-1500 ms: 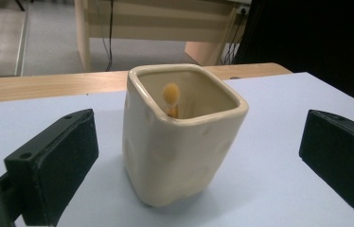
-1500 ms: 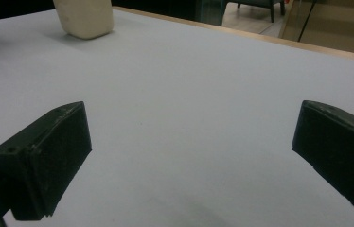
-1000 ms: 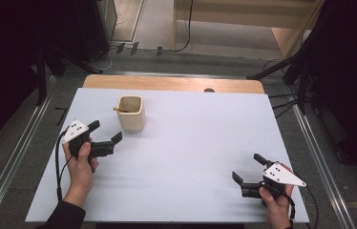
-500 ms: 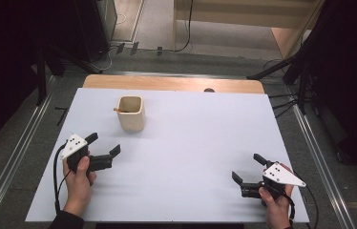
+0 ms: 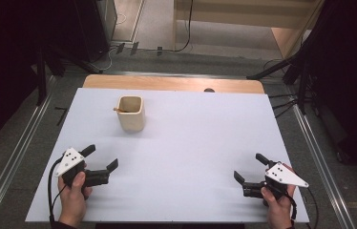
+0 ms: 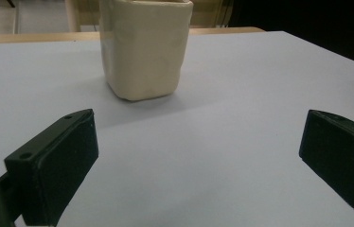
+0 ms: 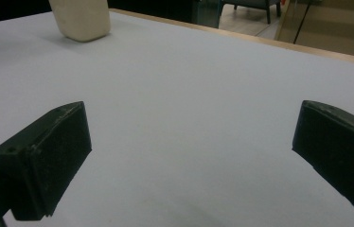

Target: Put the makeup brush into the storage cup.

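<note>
L hand-held gripper (image 5: 102, 158) wide open, empty | R same (image 5: 248, 168) | cup (image 5: 131, 113) upright, mouth up

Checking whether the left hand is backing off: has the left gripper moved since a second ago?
Yes. The left gripper has drawn back toward the person, farther from the cream cup.

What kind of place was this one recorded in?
Probably a lab or studio bench set up for recording, not a home. A white-covered table holds just one cream cup, dark stands and cables lie on the floor behind it, and a person holds left tongs and right tongs, both open.
</note>
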